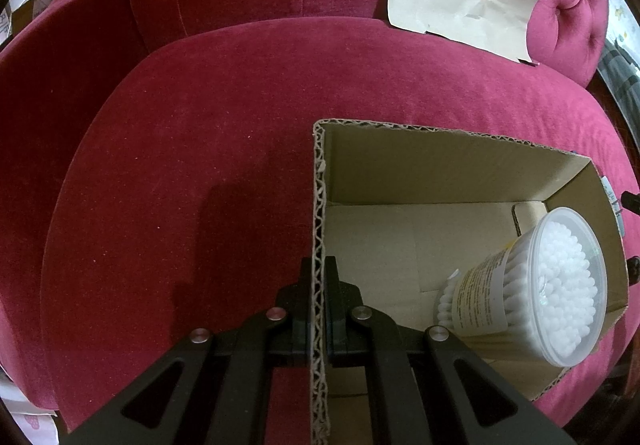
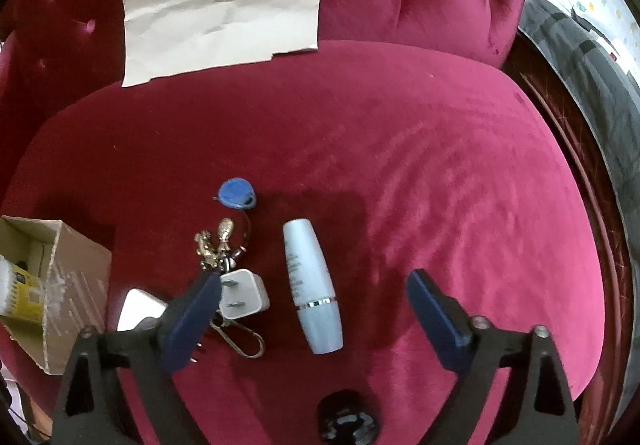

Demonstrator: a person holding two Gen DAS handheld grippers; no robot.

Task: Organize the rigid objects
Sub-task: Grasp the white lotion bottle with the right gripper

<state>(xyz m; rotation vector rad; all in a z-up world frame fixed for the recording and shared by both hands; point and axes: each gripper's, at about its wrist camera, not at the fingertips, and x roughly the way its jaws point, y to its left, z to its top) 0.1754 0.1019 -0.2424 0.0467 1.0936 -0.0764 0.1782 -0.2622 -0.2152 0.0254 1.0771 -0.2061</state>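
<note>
Left tool [image 1: 319, 297] clamped on the cardboard box [image 1: 460, 173] wall, right tool [image 2: 314, 319] spread wide over the pale-blue bottle [image 2: 312, 285] at six o'clock on the armchair seat [image 2: 400, 165]; round, smooth, it may roll or squirt sideways toward the charger plug [image 2: 244, 295] at nine o'clock.

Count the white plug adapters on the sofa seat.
2. One white adapter lies prongs-up beside the keychain; another white block sits nearer the cardboard box, partly hidden by the right gripper.
</note>
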